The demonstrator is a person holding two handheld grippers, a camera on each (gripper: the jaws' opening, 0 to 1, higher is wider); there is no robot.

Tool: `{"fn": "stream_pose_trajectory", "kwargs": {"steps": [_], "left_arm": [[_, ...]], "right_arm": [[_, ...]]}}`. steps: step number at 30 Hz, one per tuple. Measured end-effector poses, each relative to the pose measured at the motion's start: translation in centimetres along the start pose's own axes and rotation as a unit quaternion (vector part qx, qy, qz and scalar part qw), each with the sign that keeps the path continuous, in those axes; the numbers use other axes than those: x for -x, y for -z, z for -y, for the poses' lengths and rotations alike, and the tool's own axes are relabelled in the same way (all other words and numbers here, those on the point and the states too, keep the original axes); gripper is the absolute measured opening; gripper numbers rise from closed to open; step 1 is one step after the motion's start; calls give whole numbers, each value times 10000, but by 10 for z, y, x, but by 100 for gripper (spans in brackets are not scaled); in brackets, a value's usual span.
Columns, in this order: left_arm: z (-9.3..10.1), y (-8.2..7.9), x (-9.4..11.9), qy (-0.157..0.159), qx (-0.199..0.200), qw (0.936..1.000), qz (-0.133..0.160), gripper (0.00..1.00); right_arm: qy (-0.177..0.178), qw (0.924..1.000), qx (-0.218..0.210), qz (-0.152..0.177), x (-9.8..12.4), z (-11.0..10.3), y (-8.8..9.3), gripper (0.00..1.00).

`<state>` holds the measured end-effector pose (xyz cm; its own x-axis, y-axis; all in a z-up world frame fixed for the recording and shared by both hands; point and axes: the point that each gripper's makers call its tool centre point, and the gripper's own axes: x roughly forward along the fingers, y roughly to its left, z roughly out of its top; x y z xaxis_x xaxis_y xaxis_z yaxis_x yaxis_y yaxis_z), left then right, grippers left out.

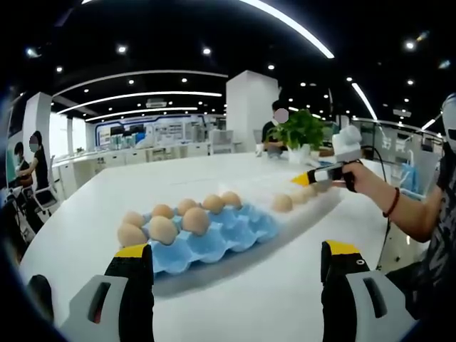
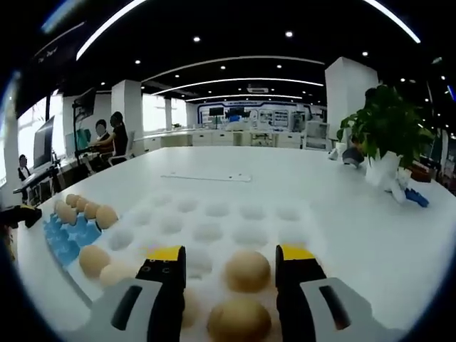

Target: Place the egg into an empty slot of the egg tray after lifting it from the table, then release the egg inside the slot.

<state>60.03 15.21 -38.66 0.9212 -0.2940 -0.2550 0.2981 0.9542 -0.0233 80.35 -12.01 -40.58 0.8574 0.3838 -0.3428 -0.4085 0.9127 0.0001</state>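
Note:
A blue egg tray (image 1: 235, 231) lies on the white table, with several eggs (image 1: 162, 228) along its far-left side and bare slots nearer me. My left gripper (image 1: 236, 249) stands open in front of it, holding nothing. Beyond it lies a white tray (image 2: 214, 214) carrying a few eggs. My right gripper (image 2: 230, 253) hangs low over that white tray, jaws open, with one egg (image 2: 247, 271) sitting between them, nearer the right jaw. In the left gripper view, a hand holds the right gripper (image 1: 308, 178) just above an egg (image 1: 281, 203).
A potted plant (image 2: 388, 135) in a white pot stands at the table's far right. A flat white strip (image 2: 206, 177) lies further out on the table. People sit at desks in the background. The blue tray (image 2: 68, 239) lies left of the white one.

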Motion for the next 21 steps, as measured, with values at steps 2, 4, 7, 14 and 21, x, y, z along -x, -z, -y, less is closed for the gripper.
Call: {"fn": "stream_pose_trajectory", "kwargs": {"steps": [2,4,7,14,21], "left_arm": [[0,0,0,4,-1,10000,-12,100],[-1,1,0,3,-8,10000,-26,100],[-2,2,0,-5,4,10000,-36,100],[-4,2,1,-19,11,10000,-25,100],[-4,2,1,-19,15,10000,-25,100]], "right_arm": [[95,9999,0,-78,-2,5,0,48],[198,9996,-34,-206,-1,7,2,42],[359,9963,118,-777,1,14,15,34],[301,9963,-61,-796,1,11,18,33],[455,9952,-202,-840,-6,14,16,33]]}}
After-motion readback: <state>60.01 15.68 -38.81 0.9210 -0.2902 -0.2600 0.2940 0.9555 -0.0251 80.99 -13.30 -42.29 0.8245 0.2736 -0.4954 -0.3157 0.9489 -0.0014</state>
